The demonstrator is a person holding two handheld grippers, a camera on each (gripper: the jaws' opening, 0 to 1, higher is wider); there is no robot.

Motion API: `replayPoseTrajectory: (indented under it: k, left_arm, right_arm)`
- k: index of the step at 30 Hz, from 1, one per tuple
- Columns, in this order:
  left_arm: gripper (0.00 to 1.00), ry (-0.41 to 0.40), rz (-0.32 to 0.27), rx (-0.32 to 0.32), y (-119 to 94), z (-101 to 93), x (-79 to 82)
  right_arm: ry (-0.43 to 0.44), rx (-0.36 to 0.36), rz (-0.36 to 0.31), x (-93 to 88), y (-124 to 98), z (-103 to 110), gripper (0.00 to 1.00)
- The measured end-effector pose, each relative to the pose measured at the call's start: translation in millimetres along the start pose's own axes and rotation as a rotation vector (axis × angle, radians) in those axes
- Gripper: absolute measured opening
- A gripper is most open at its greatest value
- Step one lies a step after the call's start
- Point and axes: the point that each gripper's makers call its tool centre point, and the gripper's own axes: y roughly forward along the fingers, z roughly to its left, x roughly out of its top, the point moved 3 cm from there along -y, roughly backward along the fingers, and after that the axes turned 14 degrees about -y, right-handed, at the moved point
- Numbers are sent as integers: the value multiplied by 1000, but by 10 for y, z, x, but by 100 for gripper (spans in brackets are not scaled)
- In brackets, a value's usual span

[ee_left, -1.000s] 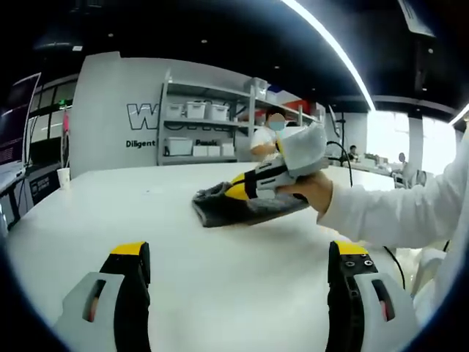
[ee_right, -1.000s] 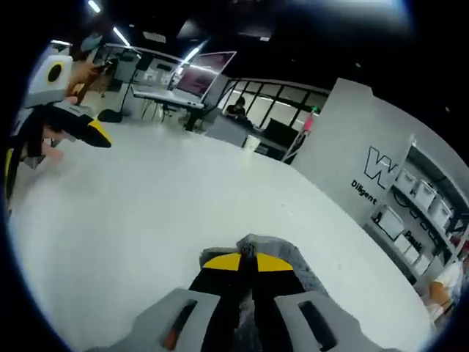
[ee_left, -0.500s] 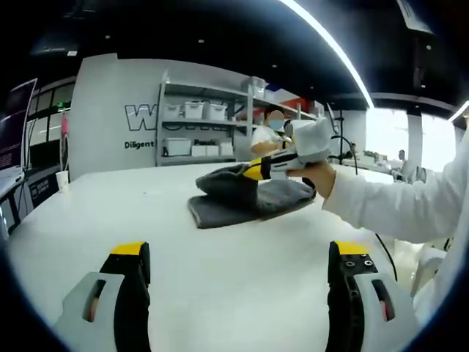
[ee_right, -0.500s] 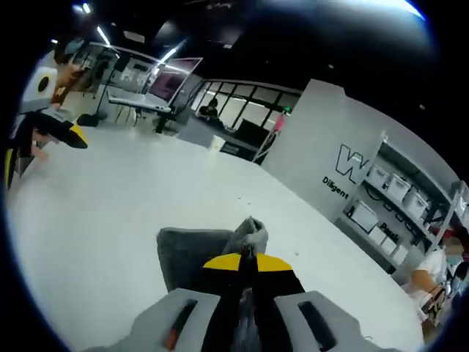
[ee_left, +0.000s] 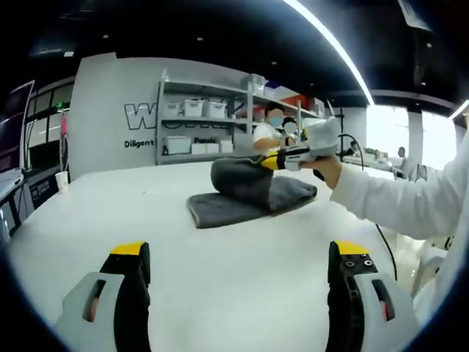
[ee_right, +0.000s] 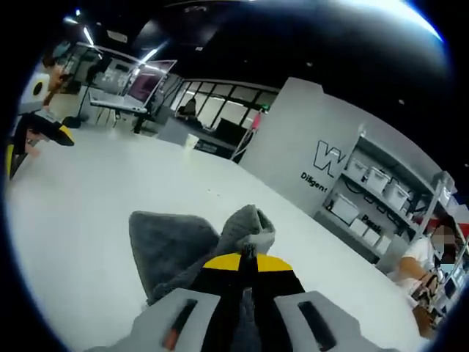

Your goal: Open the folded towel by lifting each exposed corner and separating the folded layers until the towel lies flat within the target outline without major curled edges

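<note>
Now we have the right gripper [ee_right: 245, 258] clamped on a corner of the dark grey folded terry towel [ee_left: 249, 196], its yellow-tipped jaws pressed together with cloth bunched between them; against a second ago that corner has risen from near the white tabletop [ee_left: 220, 264] to a raised hump, and the top layer is peeling up and away from the layer beneath it; in the left gripper view the same gripper [ee_left: 272, 163] holds the lifted fold well above the rest of the towel, which lies flat on the table's far middle; the left gripper [ee_left: 238, 260] hovers near the table's close edge with its jaws wide apart and nothing between them, as it did a second ago, well apart from the towel; we judge the first fold is only partly opened, and the lifted layer must yet be carried over and laid down; no target outline can be made out on the tabletop.
</note>
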Motion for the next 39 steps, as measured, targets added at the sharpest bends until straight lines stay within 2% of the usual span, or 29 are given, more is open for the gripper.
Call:
replayPoseTrajectory:
  k: [7, 29, 39]
  left_arm:
    - [100, 0, 4, 2, 20, -19, -7]
    - [100, 13, 22, 7, 133, -106, -4]
    - [100, 17, 41, 0, 218, -169, -23]
  right_arm:
    - [1, -28, 21, -164, -108, -139, 0]
    - [8, -131, 149, -911, -524, -699, 0]
    - [25, -175, 200, -1226, -755, -888, 0]
